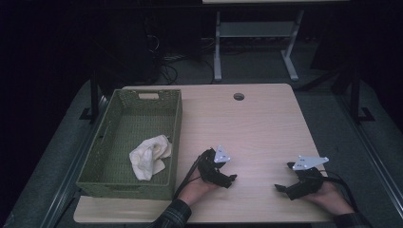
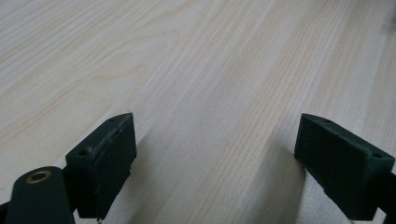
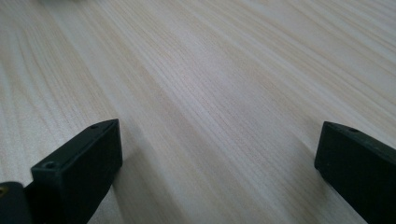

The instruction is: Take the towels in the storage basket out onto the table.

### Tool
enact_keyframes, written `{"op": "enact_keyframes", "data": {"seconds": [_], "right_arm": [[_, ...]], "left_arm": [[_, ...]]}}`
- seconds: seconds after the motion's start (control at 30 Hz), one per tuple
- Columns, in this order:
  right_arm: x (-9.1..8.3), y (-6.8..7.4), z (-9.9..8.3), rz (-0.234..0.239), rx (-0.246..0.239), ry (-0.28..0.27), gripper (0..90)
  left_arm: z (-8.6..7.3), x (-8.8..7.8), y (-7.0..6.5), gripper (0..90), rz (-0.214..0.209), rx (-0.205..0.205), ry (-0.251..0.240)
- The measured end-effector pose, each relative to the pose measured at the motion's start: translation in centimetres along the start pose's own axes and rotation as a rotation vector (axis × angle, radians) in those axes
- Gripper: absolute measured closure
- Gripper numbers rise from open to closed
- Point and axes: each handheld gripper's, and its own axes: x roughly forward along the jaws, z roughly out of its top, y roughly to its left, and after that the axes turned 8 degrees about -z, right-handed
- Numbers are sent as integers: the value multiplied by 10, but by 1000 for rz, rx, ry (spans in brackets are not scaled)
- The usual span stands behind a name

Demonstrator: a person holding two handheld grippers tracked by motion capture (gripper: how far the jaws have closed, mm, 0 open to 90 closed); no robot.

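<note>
Both grippers rest near the table's (image 1: 256,118) front edge: left gripper (image 1: 231,179), right gripper (image 1: 281,188). Fingers on both spread, nothing between them. White cloth (image 1: 149,156) sits in green basket (image 1: 173,137) at the left edge.

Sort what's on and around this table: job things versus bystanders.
Job: cloth, basket, left gripper, right gripper, both open and holding nothing.
Bystanders: table, its cable hole, desk frame behind.

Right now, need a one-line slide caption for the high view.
Both open grippers, left and right, rest on the wooden table beside a green basket holding a crumpled white cloth.
</note>
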Motion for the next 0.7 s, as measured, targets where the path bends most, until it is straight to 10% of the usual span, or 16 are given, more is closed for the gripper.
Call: {"op": "enact_keyframes", "data": {"seconds": [0.7], "right_arm": [[0, 0, -1, -2, -6, -4, 4]], "left_arm": [[-1, -14, 0, 121, 3, -21, 23]]}}
